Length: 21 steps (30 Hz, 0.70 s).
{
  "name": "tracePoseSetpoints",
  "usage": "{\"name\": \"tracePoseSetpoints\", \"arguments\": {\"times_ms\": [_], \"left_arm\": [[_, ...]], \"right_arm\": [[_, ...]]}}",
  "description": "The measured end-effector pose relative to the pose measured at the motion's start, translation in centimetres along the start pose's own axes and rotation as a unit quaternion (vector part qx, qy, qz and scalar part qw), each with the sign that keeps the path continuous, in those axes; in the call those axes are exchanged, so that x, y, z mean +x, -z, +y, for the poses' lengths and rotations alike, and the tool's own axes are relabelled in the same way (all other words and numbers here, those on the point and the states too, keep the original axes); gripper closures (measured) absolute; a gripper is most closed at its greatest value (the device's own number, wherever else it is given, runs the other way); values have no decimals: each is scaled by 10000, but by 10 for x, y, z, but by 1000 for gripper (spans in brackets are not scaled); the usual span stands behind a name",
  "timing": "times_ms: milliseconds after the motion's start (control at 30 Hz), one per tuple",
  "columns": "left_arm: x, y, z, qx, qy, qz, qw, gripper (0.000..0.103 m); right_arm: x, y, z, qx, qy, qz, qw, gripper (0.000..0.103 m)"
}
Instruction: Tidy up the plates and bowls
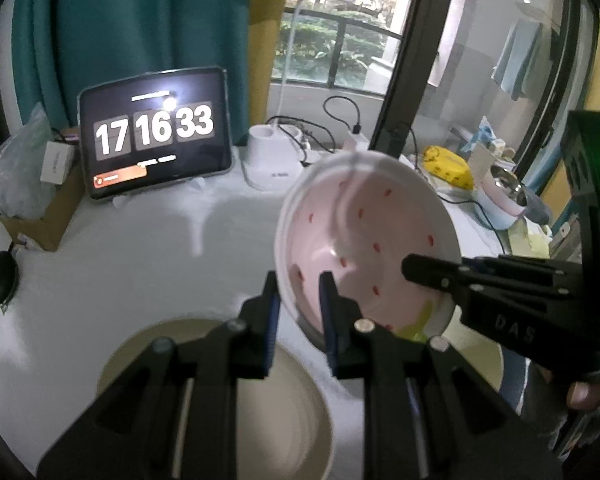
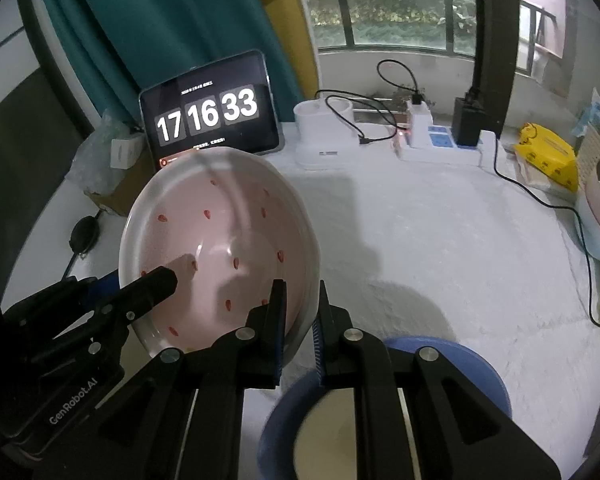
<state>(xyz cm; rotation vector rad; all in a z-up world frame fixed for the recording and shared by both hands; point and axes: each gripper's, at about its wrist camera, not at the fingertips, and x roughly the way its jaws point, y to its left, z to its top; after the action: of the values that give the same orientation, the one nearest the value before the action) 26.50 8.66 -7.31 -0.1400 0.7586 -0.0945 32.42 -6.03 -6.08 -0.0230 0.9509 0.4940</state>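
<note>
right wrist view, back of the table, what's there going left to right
tablet clock → white holder → white power strip → black adapter → yellow packet

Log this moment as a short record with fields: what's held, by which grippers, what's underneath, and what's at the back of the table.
held item: pink bowl with red specks, tilted, lifted off the table
left gripper: shut on the bowl's rim
right gripper: shut on the bowl's opposite rim
below left gripper: beige plate on the white table
below right gripper: blue plate
back of table: tablet showing a clock, white power strip, yellow pack
</note>
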Motion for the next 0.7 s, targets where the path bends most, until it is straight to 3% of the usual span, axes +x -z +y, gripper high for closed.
{"name": "tracePoseSetpoints", "arguments": {"times_ms": [700], "left_arm": [[-7,23,-83,410,277,133,9987,84]], "right_arm": [[-54,44,-64,439,113,-230,9987,90]]}}
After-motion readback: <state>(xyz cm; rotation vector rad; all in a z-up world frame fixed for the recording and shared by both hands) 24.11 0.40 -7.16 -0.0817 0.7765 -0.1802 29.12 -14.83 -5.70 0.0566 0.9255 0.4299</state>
